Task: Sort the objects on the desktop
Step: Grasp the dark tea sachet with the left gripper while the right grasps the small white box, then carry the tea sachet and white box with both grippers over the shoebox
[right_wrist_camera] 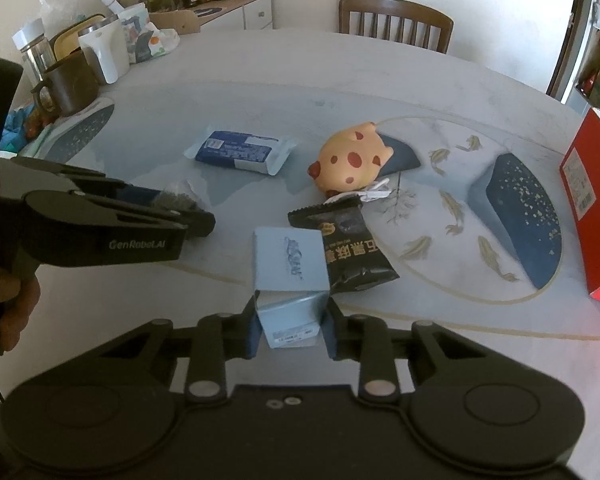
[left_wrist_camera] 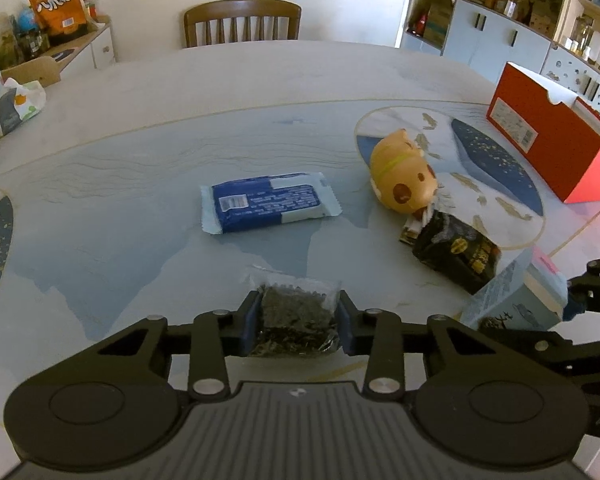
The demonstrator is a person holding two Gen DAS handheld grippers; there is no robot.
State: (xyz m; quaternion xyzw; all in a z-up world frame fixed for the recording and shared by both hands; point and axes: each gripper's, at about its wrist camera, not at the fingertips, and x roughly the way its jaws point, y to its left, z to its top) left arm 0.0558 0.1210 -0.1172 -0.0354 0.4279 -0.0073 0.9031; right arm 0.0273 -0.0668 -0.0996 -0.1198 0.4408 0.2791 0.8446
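Resting on a patterned table (left_wrist_camera: 260, 92), a clear packet of dark bits (left_wrist_camera: 294, 320) is clamped by the left gripper (left_wrist_camera: 298, 322); nearby to its right, a pale blue box (right_wrist_camera: 288, 280) is squeezed by the right gripper (right_wrist_camera: 290, 328).

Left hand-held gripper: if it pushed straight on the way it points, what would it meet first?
Beyond the clear packet it grips, probably the blue wrapped pack on the table; depth is uncertain.
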